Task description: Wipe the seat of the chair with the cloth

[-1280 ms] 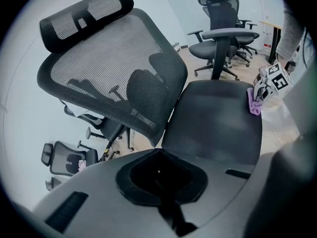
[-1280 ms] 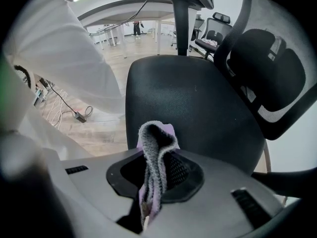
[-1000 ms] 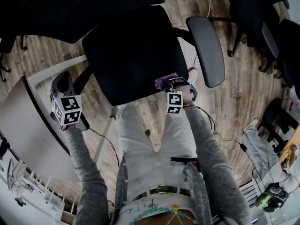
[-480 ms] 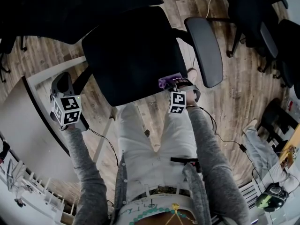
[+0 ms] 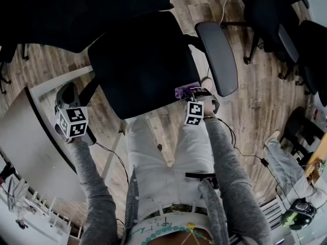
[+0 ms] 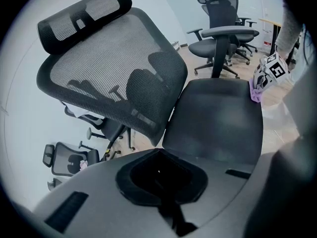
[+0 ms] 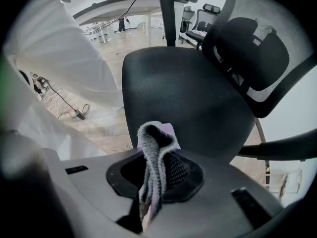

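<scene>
Nearest, the person's light trousers stand right against the front edge of the chair. The right tongs are pressed together on the cloth, a folded grey and lilac strip. Its long axis runs out along the jaws and its looped end points up and forward over the seat. From the head view the cloth sits at the seat's near right corner, on the edge. Whether it bears down on the padding I cannot tell.

The left tongs hang off the seat's left side, over the wooden floor and beside a white surface. Its own view shows the jaws closed with nothing between them.

Ahead of the cloth the dark seat lies bare from the front edge to the back. The right armrest runs along its right side, just beside the right tongs. The mesh backrest closes off the far edge, leaning back with a headrest on top. Farther off, other office chairs stand on the floor, well apart from this one.
</scene>
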